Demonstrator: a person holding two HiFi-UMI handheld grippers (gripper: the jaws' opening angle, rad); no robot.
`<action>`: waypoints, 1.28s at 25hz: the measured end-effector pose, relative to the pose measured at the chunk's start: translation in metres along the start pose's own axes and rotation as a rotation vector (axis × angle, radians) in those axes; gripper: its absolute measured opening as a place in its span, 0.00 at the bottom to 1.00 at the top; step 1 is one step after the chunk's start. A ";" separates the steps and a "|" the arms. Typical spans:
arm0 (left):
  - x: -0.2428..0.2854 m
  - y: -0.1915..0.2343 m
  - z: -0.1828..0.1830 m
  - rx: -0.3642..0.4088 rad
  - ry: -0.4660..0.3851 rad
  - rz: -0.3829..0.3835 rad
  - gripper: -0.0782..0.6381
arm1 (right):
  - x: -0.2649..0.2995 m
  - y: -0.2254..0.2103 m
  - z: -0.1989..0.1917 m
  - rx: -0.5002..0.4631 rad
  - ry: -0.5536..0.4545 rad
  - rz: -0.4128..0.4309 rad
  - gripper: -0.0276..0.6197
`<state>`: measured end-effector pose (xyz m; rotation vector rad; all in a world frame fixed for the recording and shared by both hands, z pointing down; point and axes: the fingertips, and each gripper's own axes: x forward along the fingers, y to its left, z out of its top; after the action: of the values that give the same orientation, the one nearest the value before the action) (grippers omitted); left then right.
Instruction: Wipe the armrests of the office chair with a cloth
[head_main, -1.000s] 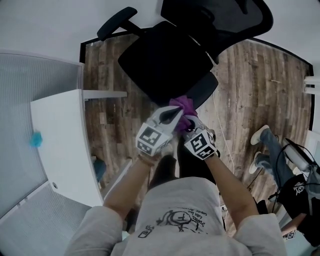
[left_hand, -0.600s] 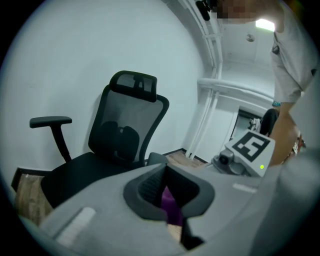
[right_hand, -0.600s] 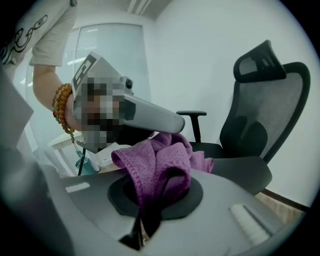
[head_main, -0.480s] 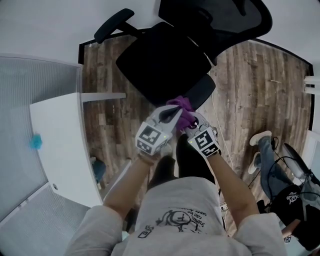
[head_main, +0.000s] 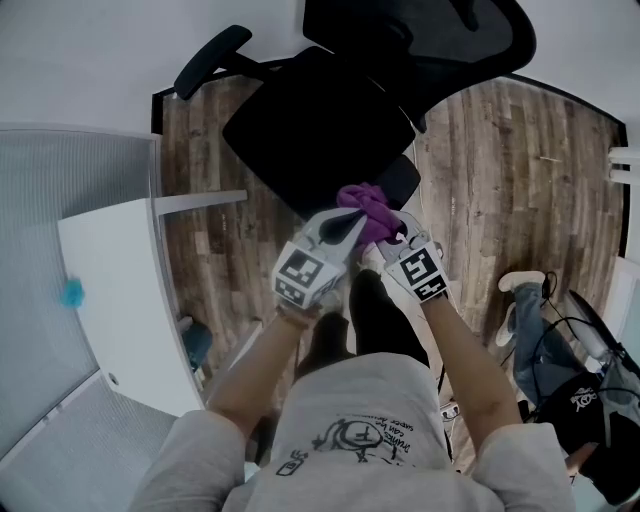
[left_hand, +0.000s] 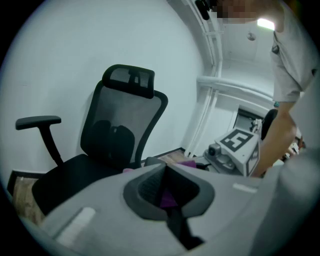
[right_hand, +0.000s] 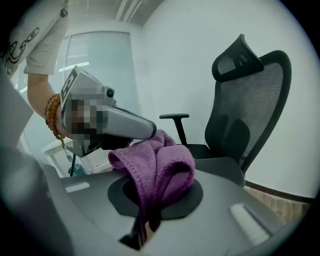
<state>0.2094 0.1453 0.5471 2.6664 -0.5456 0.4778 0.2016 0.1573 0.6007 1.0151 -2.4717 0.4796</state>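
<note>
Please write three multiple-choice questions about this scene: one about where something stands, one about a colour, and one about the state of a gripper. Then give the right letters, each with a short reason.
1. The white desk stands
A) at the person's left
B) at the person's right
C) straight ahead of the person

2. The cloth is
A) green
B) purple
C) white

3. The fingers of the right gripper are
A) apart and empty
B) shut on the cloth
C) shut with nothing between them

Answers:
1 A, since the head view shows the desk on the left side, beside the left arm.
2 B, since the cloth is purple in both the head view and the right gripper view.
3 B, since the right gripper view shows the cloth pinched between the closed fingers and bunched above them.
</note>
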 end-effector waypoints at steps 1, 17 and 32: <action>0.004 0.001 0.001 0.000 -0.002 0.001 0.11 | -0.001 -0.007 0.000 0.000 -0.001 -0.007 0.08; 0.045 0.014 0.021 0.005 0.002 -0.012 0.11 | -0.019 -0.120 0.001 0.034 -0.002 -0.144 0.08; 0.031 0.004 0.006 0.010 0.015 -0.006 0.11 | -0.023 -0.112 -0.005 0.096 -0.023 -0.187 0.08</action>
<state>0.2361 0.1303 0.5546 2.6710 -0.5318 0.4991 0.2984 0.0977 0.6101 1.2822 -2.3634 0.5324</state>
